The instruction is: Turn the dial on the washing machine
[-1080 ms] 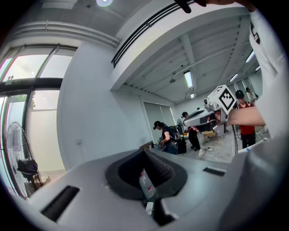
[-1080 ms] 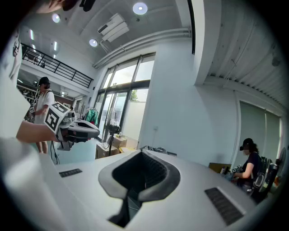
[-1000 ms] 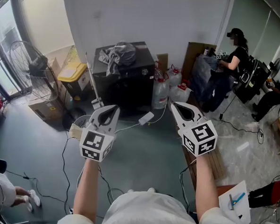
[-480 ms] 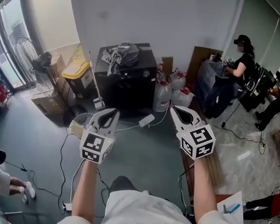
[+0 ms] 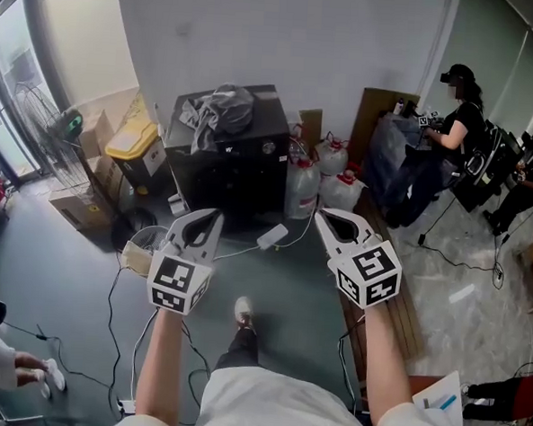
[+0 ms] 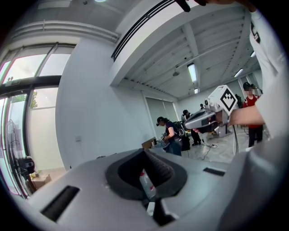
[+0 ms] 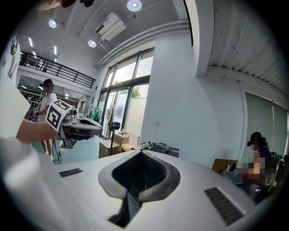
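Observation:
A black box-shaped washing machine [image 5: 236,165] stands against the white wall with a heap of grey clothes [image 5: 219,107] on its lid. I cannot make out its dial from here. Both grippers are held out in the air well short of it. My left gripper [image 5: 214,216] has its jaws together with nothing between them, and my right gripper [image 5: 324,216] is shut and empty too. In the left gripper view the jaws [image 6: 145,152] meet and the right gripper [image 6: 205,121] shows beyond them. From the right gripper view [image 7: 142,154] the clothes heap [image 7: 156,146] is visible ahead.
A yellow-lidded bin [image 5: 136,146] and cardboard boxes sit left of the machine, water jugs [image 5: 302,186] to its right. Cables and a white adapter [image 5: 272,237] lie on the floor. A fan [image 5: 55,141] stands at left. People [image 5: 443,128] work at right.
The person has stepped forward; a foot now shows on the floor between the arms. The machine has shifted slightly left in view. Both grippers stay shut and level.

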The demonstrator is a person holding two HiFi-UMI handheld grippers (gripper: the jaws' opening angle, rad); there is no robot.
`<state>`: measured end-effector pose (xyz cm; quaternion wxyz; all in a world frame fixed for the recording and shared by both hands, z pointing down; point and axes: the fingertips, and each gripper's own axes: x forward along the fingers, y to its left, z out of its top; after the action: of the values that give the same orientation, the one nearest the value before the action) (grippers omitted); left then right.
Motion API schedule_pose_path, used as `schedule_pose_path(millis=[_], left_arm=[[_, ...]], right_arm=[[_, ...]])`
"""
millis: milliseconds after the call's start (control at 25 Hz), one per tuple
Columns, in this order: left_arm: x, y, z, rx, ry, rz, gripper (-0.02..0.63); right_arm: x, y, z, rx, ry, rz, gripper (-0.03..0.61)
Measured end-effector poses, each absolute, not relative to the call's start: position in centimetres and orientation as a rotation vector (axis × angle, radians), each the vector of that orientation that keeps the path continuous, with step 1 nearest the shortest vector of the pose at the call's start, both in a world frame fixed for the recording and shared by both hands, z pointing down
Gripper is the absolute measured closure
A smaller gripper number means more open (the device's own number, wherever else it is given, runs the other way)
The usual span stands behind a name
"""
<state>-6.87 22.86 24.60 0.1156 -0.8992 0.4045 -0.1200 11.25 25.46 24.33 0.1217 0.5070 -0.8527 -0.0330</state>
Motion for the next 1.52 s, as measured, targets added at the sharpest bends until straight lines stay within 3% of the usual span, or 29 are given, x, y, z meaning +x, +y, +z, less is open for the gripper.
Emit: schedule_pose_path(millis=[800,1520], left_arm=[[-6.4,-2.9,25.8,-2.738,1.079,-0.385,0.606],[-10.0,-14.3,31.4,-2.801,1.238,-0.518,0.606]], right_arm=[[9.3,2.5,25.4,1.401,-2.431,-0.045,0.565],[10.8,-14.5,33.7,1.54,-2.298,0.137,0.563]])
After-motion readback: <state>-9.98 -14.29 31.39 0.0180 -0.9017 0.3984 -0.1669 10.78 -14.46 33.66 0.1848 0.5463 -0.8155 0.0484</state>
